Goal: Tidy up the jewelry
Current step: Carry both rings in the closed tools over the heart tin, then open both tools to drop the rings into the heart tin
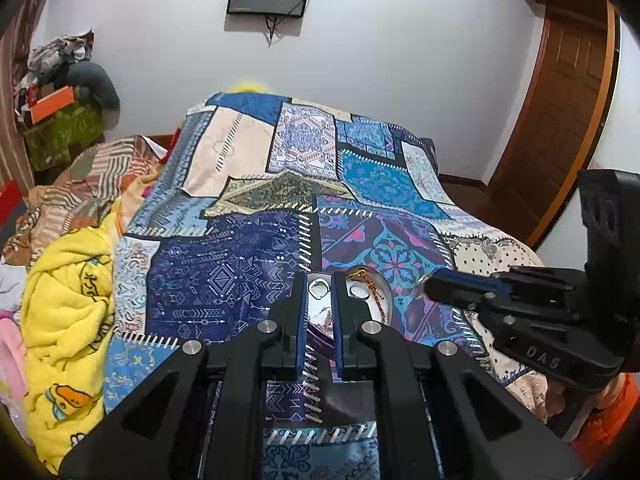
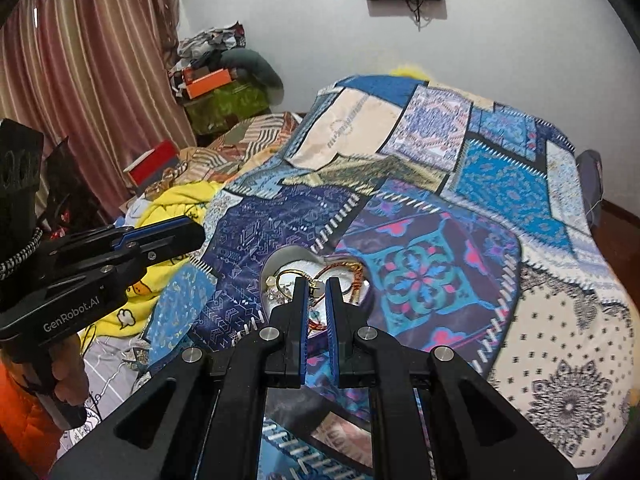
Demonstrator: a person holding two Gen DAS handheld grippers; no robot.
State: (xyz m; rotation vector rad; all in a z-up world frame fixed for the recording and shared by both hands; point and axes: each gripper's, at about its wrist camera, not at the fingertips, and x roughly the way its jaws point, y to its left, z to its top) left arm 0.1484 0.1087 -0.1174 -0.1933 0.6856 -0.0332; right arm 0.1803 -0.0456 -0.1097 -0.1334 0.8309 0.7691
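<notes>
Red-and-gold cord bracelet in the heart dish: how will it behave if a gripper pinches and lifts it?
Probably floppy: the red-and-gold cord bracelet lies in a loose curve inside the heart-shaped dish. Likely light. It may snag, since it sits close to the gold ring and other small pieces.

Soft, even indoor light fills both views, casting only faint shadows on the white wall (image 1: 400, 60) ahead of each hand-held gripper. Fisheye distortion bends the door (image 1: 560, 120) and curtain (image 2: 80, 80); corners go black. Focus is reasonably sharp, without harsh glare.
</notes>
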